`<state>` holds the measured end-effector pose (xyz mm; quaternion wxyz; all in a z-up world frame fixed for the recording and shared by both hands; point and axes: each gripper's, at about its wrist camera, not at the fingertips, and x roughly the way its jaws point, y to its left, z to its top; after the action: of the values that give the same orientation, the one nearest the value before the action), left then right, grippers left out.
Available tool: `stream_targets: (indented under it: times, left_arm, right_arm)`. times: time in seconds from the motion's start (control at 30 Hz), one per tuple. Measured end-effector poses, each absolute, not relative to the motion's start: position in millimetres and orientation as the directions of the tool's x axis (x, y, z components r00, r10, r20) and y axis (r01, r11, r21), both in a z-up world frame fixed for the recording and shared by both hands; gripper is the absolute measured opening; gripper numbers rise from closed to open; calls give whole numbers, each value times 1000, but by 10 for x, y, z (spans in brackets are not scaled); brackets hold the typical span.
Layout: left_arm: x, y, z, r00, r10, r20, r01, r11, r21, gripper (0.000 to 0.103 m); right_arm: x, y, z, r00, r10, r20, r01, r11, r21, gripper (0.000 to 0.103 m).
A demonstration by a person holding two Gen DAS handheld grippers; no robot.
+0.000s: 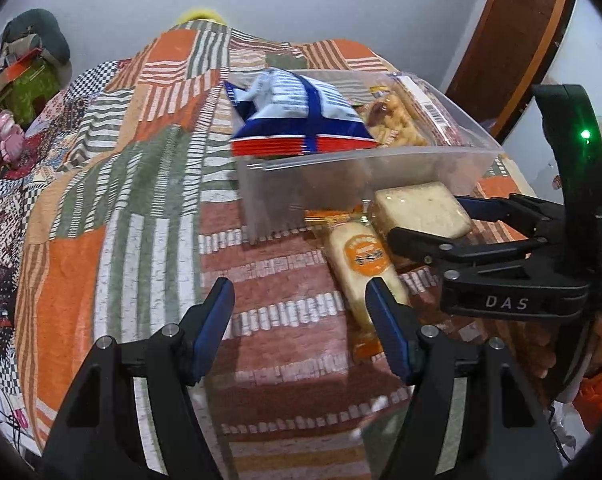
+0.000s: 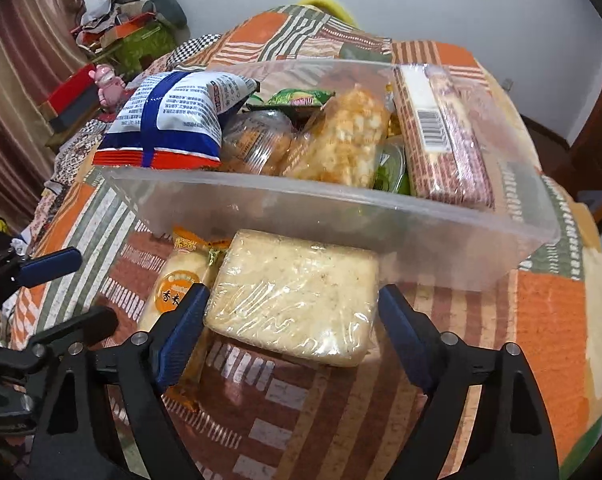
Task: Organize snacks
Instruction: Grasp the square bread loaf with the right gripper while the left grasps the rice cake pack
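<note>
Currently, wrapped cake point(image 2: 297, 300): between the right gripper point(image 2: 293, 336) fingers, jaws spread, pads not pressing; lies on quilt point(image 2: 549, 320).
Handling: likely light, soft, crumbly; film slippery. Grip flat side edges, gently.
Left gripper point(image 1: 299, 328): released, empty; orange-label packet point(image 1: 361, 268) beside right finger.
Clear bin point(image 2: 341, 216): beyond fingertips, holds blue-white bag point(image 2: 169, 120), assorted packets.

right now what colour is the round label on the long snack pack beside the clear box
Orange, on a pale wrapper: long snack pack, clearest in the left wrist view, outside the clear box.
</note>
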<state>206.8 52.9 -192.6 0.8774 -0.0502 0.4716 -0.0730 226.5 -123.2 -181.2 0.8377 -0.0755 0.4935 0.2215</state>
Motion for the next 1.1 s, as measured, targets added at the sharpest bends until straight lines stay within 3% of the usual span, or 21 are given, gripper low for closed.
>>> stream_targets:
  times: [0.47,0.53,0.6,0.67,1.1]
  left_arm:
    - [2274,120,-2128,514,-180,-839,119,983,-137,66]
    - [2318,81,-2178,512,-163,-843,114,986,-121,58]
    - [2342,48,-2217,503,-167,-848,121,985,-122,41]
    - [2335,26,-2207,511,-159,-845,127,986,-108,35]
    - [2108,3,-1601,590,-224,-776,169,974,-153,34]
  right_arm:
    - [2053,-1759,-1678,455,304,-837,-417,903,101,76]
    - [2030,-1841,-1645,462,302,-834,-409,907,102,76]
    - [2011,-1868,-1614,470,303,-829,-404,909,103,76]
    - [1995,-1902,-1582,476,310,-823,-400,910,112,75]
    - [1912,-1904,-1257,535,369,-760,-425,895,135,75]
